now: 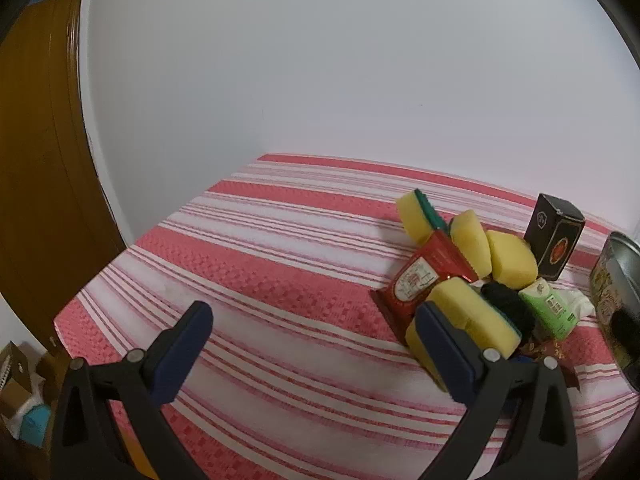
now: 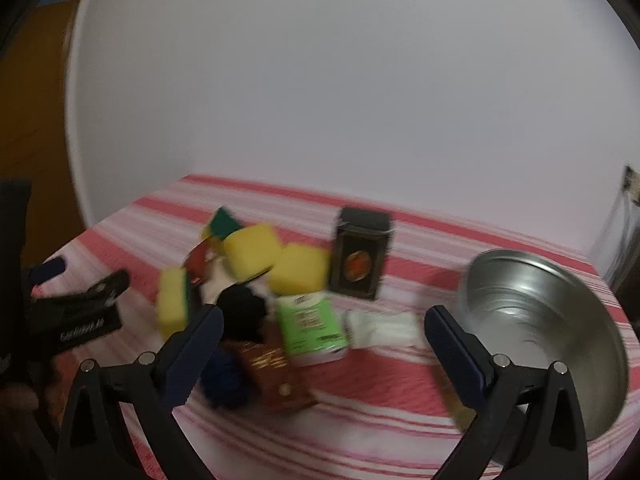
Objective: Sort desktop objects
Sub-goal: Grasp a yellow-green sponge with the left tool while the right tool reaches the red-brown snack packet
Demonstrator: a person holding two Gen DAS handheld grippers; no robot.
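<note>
Left claw (image 1: 312, 344): spread wide, nothing between the jaws, angled down over bare striped cloth. Its right-hand finger sits just beside the nearest sponge (image 1: 472, 320), a yellow foam block w/ a green scrub face, long axis running roughly away-right from the claw. So the pile lies to the right of this claw & slightly ahead.

Right claw (image 2: 320, 348): also spread wide & empty, tilted down, w/ the pile straight ahead and partly framed by its fingers. This view is blurred. The green packet (image 2: 308, 324) and a white crumpled thing (image 2: 380, 328) lie nearest between the fingertips; the metal bowl (image 2: 560, 320) is just to the right, so I judge the right hand nearer to most of the pile & to the bowl.

Materials: sponges soft, squashy, rounded; red sachet (image 1: 420, 280) thin, glossy, floppy; black box (image 1: 554, 236) stiff card, upright; dark woolly lump (image 1: 506, 304), fuzzy; bowl smooth, shiny, empty. Surface (image 1: 260, 280) has a woven red-white cloth, textured, grippy.
</note>
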